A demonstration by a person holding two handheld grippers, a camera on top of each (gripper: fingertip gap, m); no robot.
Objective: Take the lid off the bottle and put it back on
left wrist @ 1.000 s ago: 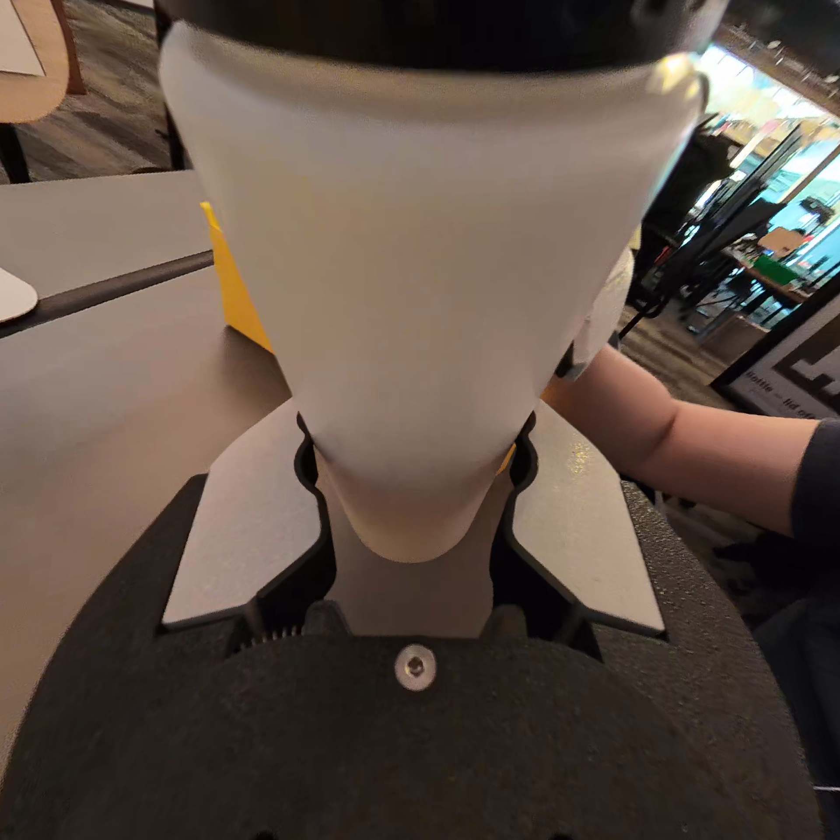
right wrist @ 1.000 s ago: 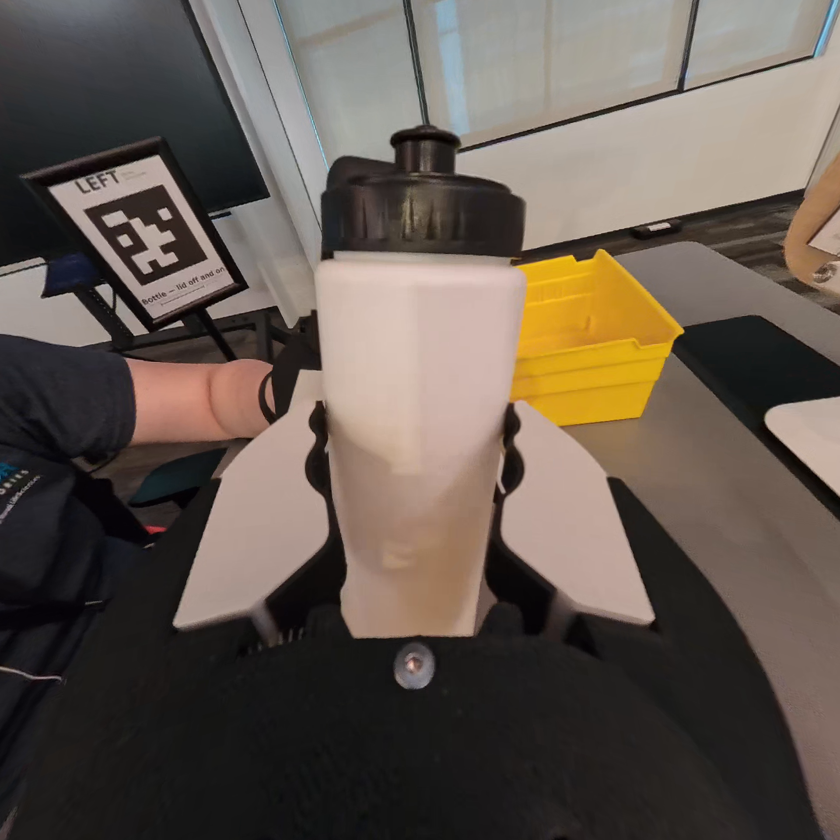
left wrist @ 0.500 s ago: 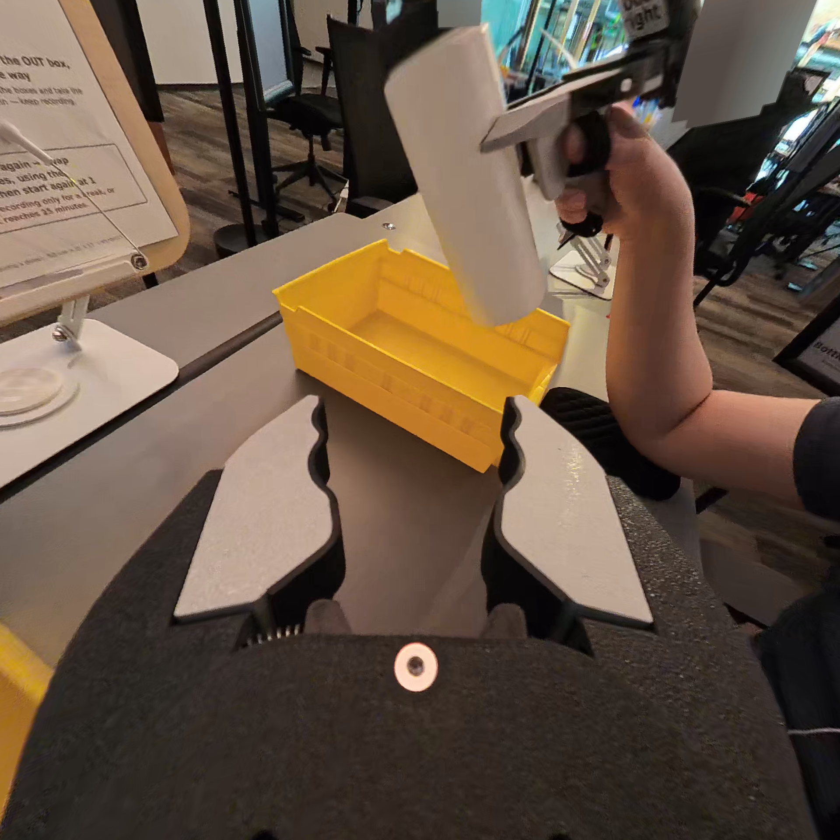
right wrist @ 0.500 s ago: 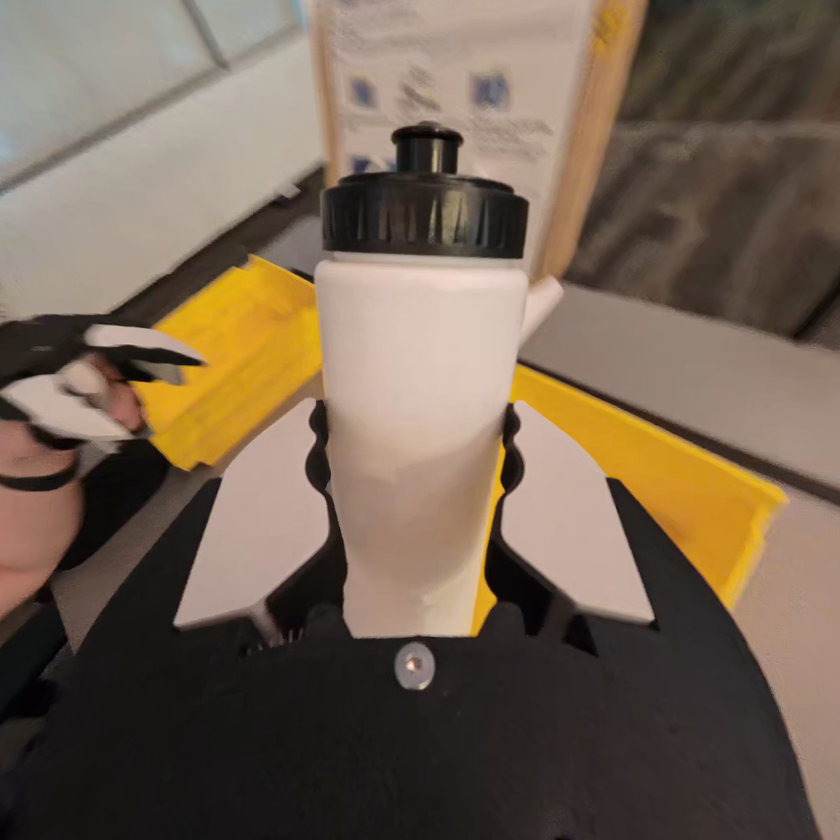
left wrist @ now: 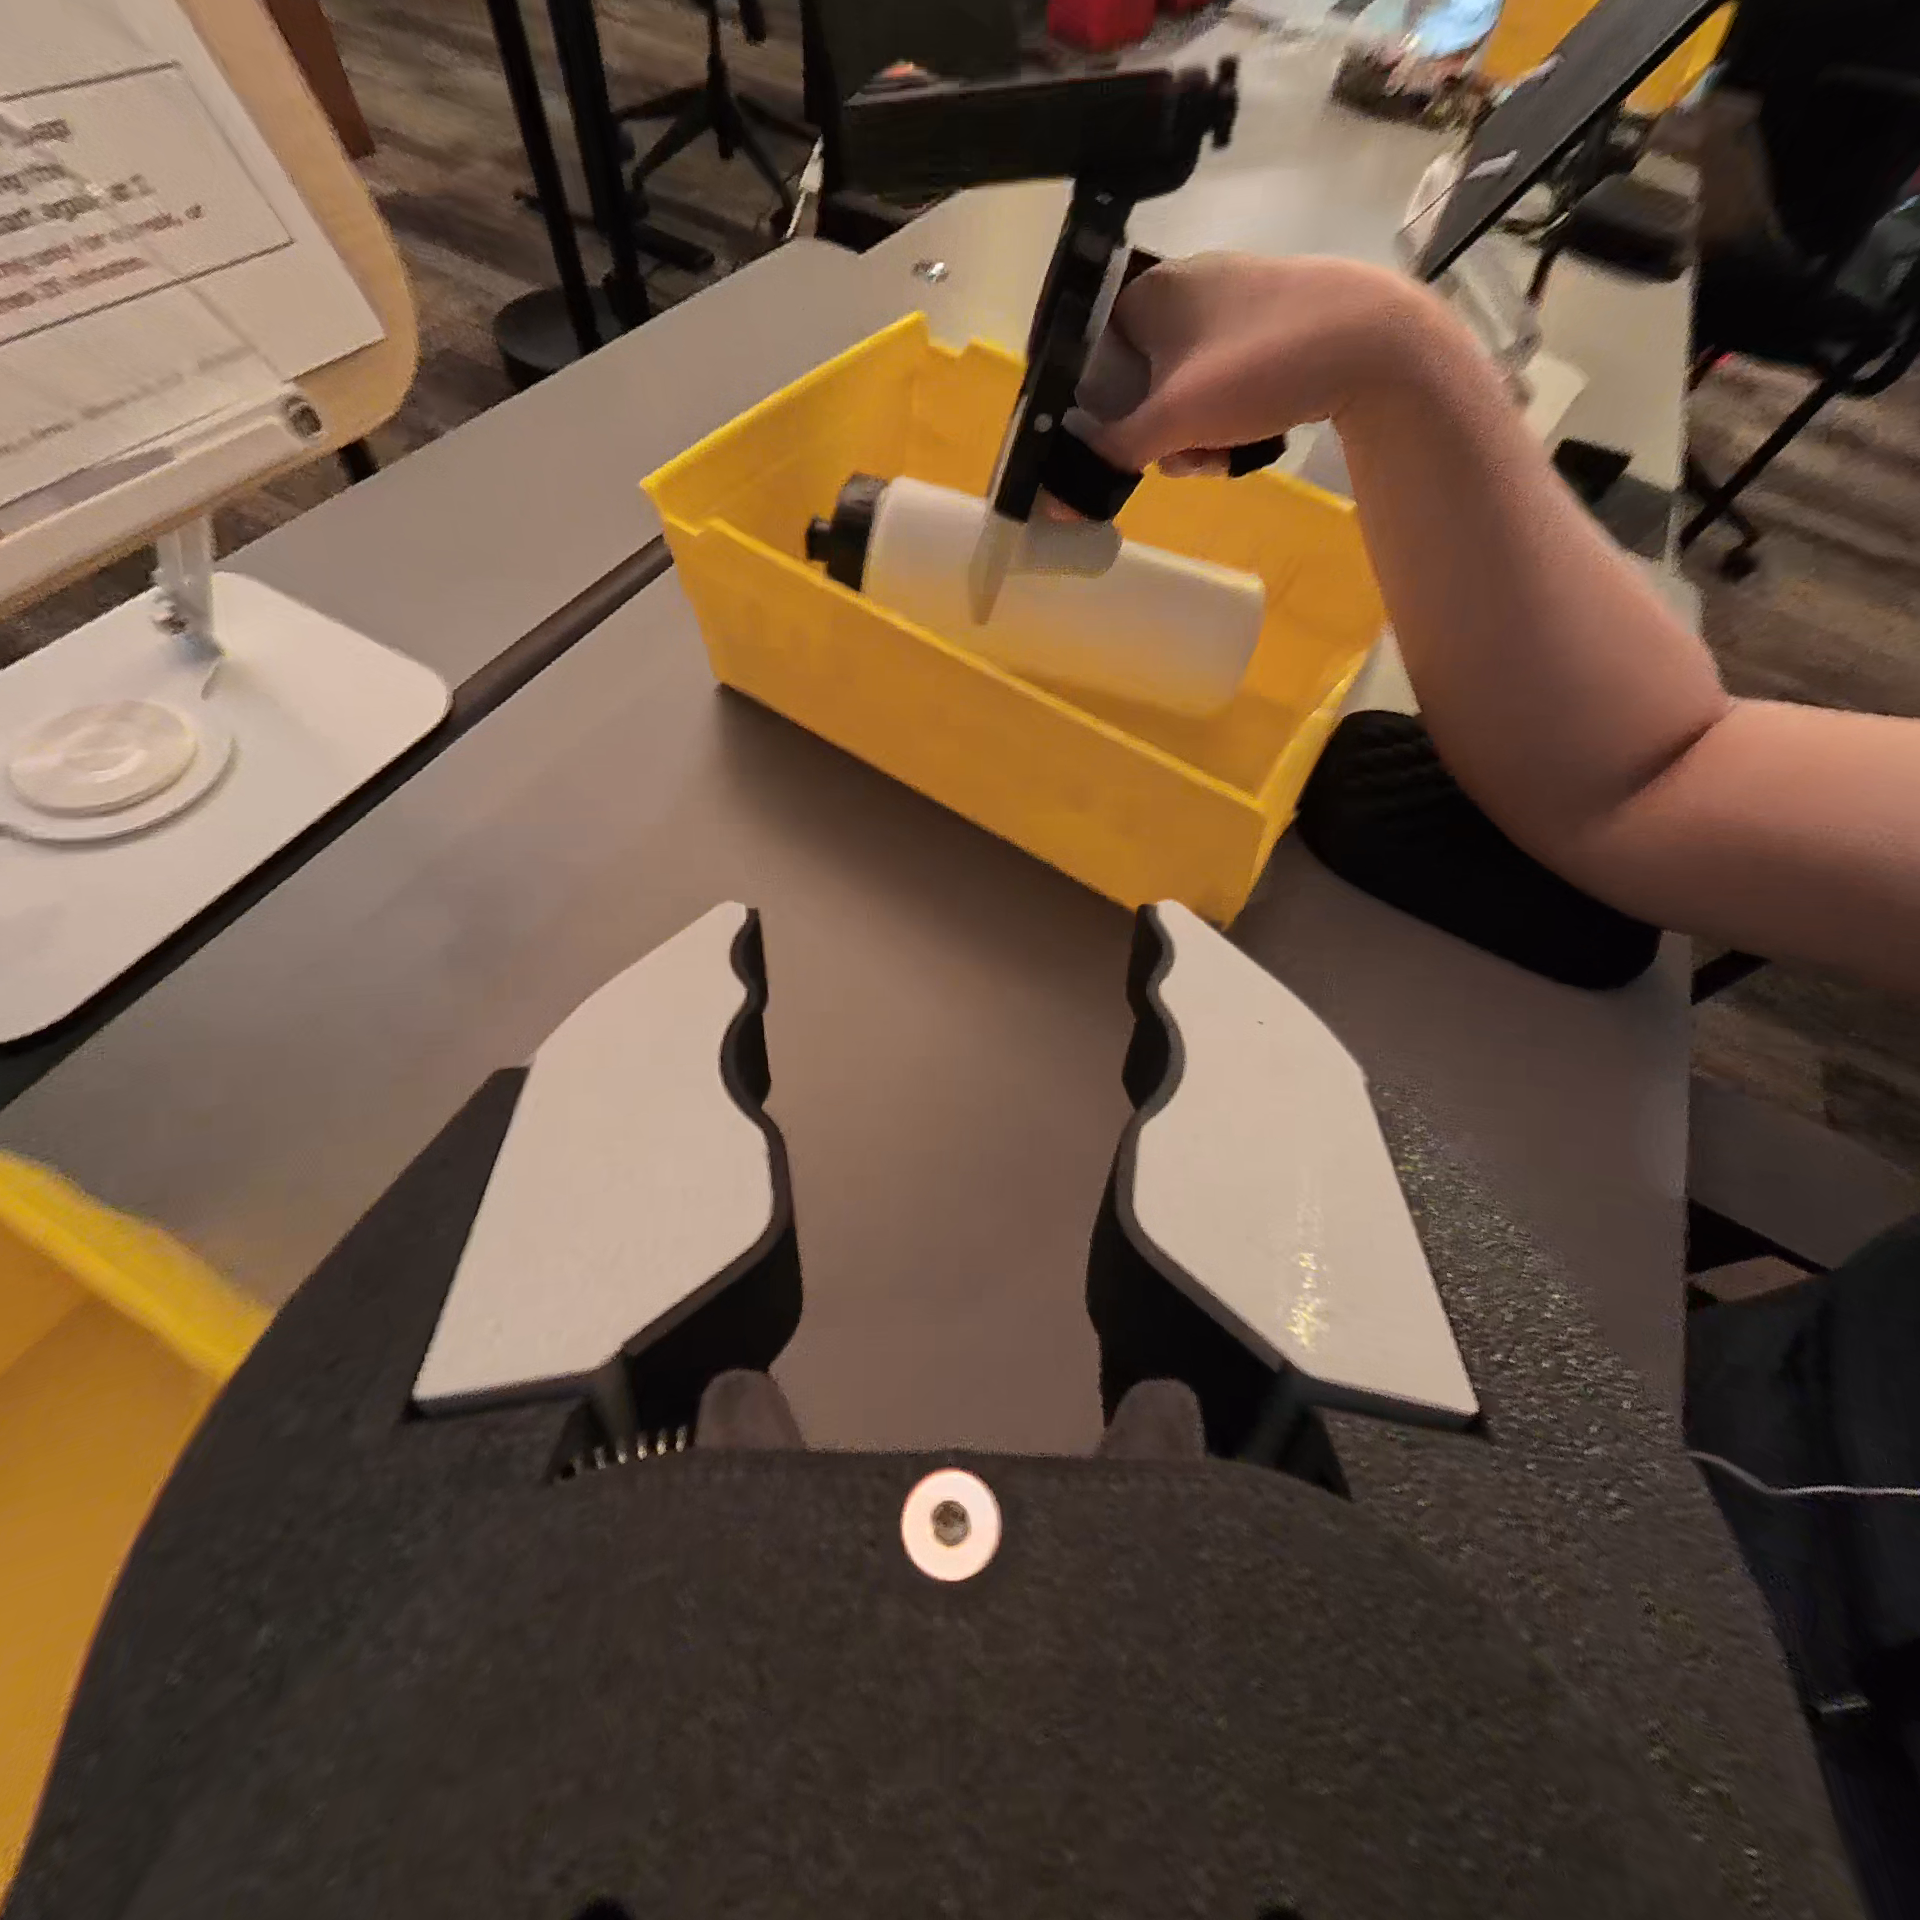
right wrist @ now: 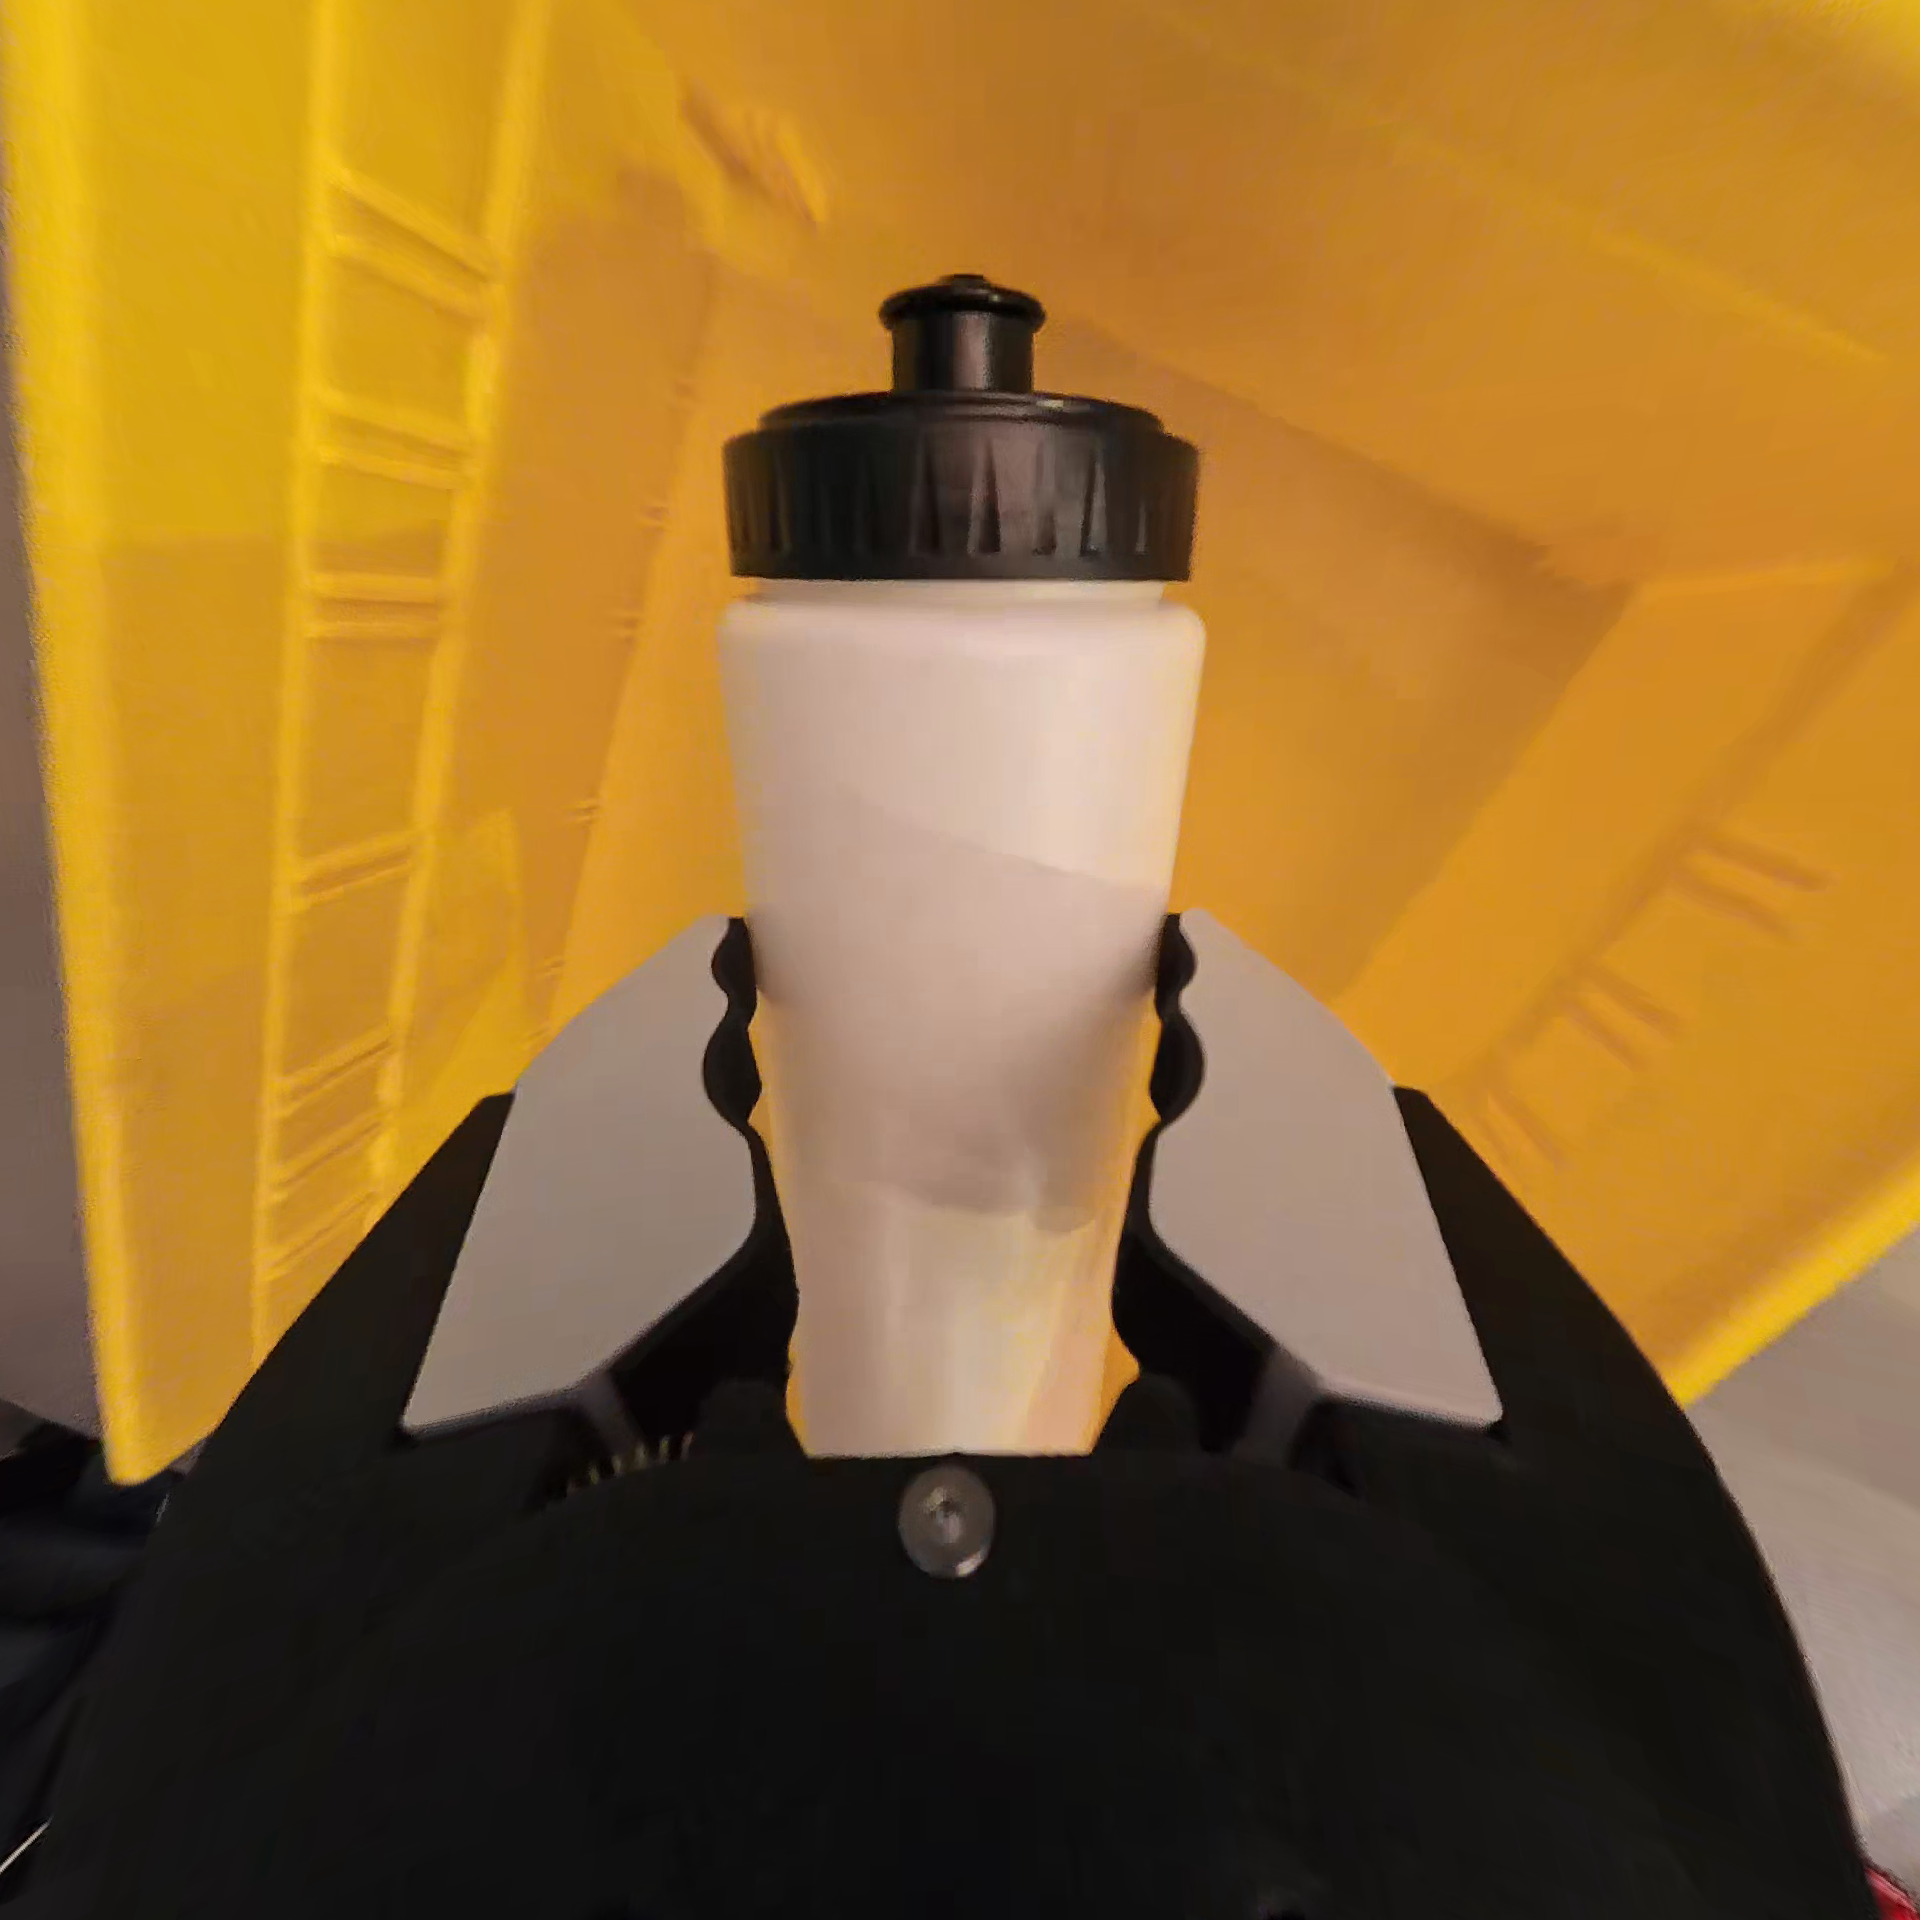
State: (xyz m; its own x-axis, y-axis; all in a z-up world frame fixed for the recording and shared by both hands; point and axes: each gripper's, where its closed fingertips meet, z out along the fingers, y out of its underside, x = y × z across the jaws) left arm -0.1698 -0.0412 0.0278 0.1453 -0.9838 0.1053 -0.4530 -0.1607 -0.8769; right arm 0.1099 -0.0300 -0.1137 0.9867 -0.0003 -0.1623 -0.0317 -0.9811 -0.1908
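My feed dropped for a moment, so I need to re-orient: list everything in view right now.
bottle: one, white, lying inside the far bin
lid: one, black, on the bottle
bin: two, yellow; one mid-table, one at near left edge
table: one, dark grey
sign stand: one, white base, far left
black pad: one, right of far bin
left hand-held gripper: open, empty
right hand-held gripper: shut on bottle
forearm: one, right side

Left gripper (left wrist: 945, 1029) at lower centre of its frame, jaws spread and empty; right gripper (right wrist: 956, 1039) at centre frame, clamped, its forearm (left wrist: 1538, 665) entering from the right.
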